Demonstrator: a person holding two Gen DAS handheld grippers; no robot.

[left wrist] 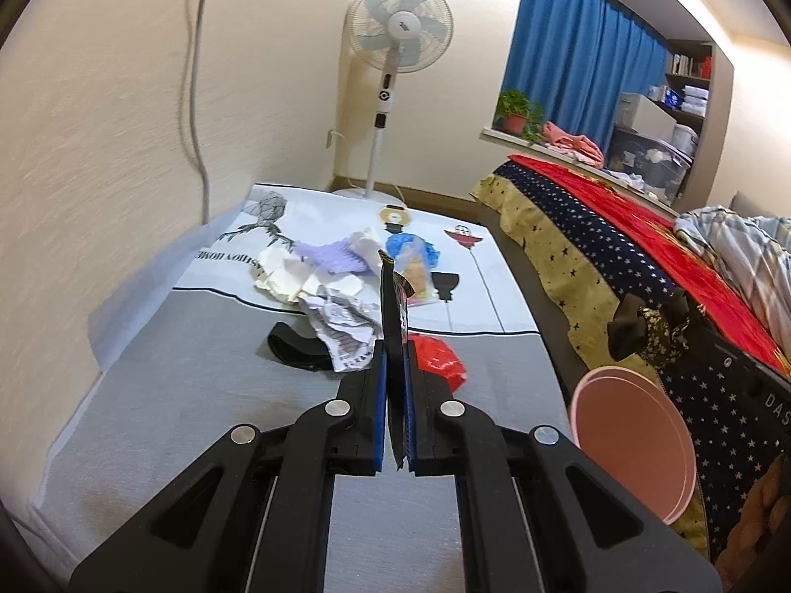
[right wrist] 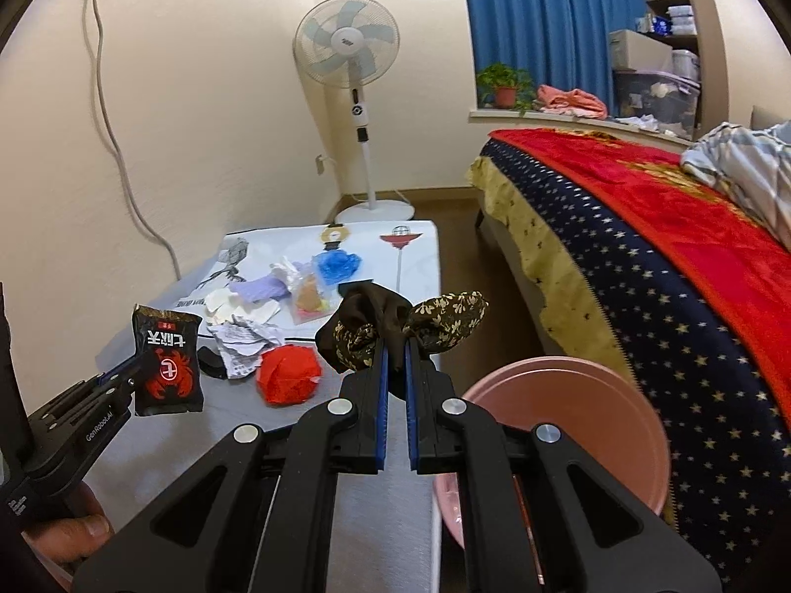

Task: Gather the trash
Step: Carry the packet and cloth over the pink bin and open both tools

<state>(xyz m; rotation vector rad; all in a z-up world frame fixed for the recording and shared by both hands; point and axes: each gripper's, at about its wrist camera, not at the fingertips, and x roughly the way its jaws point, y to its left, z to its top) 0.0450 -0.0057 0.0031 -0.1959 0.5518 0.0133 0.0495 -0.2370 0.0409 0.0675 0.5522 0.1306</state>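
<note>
Between the blue pads of your left gripper (left wrist: 395, 346) a black snack packet (right wrist: 168, 360) with a red crab print is pinched edge-on, held above the table; from the right wrist camera you see its printed face hanging at the tip of that gripper (right wrist: 141, 370), with your hand (right wrist: 69, 533) on the handle below. Your right gripper (right wrist: 395, 346) is pressed onto a dark brown cloth scrap with a gold floral pattern (right wrist: 400, 326), which bunches out to both sides of the jaws. Just beside that gripper, low on the right, a pink basin (right wrist: 593, 405) sits between the table and the bed (right wrist: 667, 227). On the grey table top (left wrist: 197, 395) near your left gripper lie a crumpled red piece (left wrist: 440, 360), a crumpled printed paper (left wrist: 341, 331) and a black item (left wrist: 291, 346). Farther out sit white crumpled paper (left wrist: 282, 272), a lilac piece (left wrist: 331, 254) and a blue piece in clear plastic (left wrist: 413, 252). Beyond the table stands a pedestal fan (left wrist: 395, 29) against the wall, with a blue curtain (left wrist: 583, 59) to its right.
</note>
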